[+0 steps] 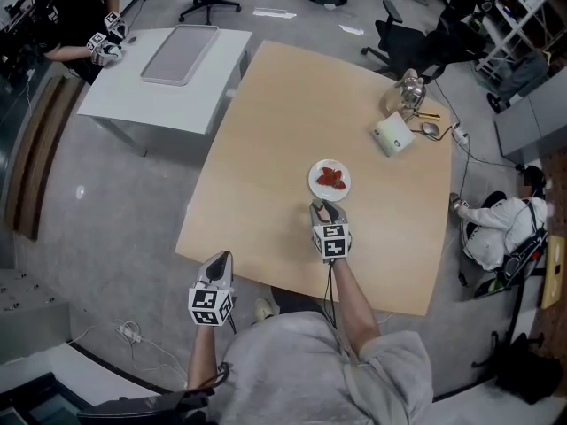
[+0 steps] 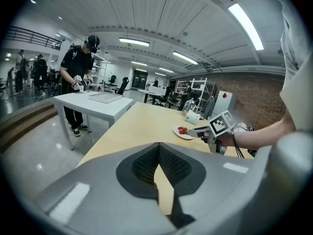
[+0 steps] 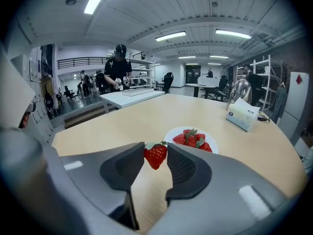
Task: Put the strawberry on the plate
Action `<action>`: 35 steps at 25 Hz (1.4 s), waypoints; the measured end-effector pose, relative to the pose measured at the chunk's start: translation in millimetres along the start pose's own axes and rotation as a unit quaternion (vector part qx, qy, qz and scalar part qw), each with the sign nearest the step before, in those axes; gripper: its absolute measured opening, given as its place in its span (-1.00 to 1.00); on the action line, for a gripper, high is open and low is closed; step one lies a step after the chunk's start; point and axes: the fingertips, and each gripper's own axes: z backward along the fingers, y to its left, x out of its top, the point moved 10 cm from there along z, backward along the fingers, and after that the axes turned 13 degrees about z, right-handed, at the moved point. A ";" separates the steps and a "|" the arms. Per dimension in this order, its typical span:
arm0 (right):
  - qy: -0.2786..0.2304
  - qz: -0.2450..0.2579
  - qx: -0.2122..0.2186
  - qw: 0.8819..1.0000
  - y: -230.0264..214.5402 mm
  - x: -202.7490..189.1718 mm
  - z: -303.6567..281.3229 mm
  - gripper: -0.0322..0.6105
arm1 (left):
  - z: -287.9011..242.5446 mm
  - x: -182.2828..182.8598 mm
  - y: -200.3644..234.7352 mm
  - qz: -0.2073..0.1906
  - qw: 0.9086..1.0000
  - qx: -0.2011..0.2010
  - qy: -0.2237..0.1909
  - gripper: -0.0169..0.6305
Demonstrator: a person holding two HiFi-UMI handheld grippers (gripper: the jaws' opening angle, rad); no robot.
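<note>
A red strawberry [image 3: 156, 155] with a green cap is pinched between the tips of my right gripper [image 3: 156, 155], held above the wooden table just short of the plate. The white plate [image 3: 172, 133] lies right beyond it with several strawberries [image 3: 193, 139] on it. From the head view the right gripper [image 1: 324, 208] sits just below the plate [image 1: 315, 184] near the table's middle. My left gripper [image 1: 218, 264] hangs at the table's near edge, its jaws closed tip to tip and empty [image 2: 157, 166]. In the left gripper view the right gripper [image 2: 196, 130] reaches toward the plate [image 2: 179, 133].
A white tissue box [image 1: 392, 135] and a glass dome [image 1: 408, 88] stand at the table's far right, with small items and cables beside them. A white table [image 1: 168, 78] with a grey tray stands at the far left, where a person in black [image 3: 118, 72] works. Another person [image 1: 500, 220] sits on the floor at the right.
</note>
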 end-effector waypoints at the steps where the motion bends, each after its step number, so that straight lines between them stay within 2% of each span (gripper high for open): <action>1: 0.001 -0.001 -0.001 1.000 -2.7 -0.4 -1.2 -0.43 | -2.5 0.8 -0.9 0.000 1.000 0.000 0.001 -0.89; 22: 0.032 -0.023 -0.013 0.999 -47.7 -20.2 -40.6 -0.43 | -51.2 18.6 -17.1 0.000 1.000 0.006 0.025 -0.89; 35: 0.050 -0.026 -0.015 0.998 -55.3 -26.6 -60.5 -0.43 | -63.7 23.7 -16.7 0.002 0.999 0.015 0.030 -0.89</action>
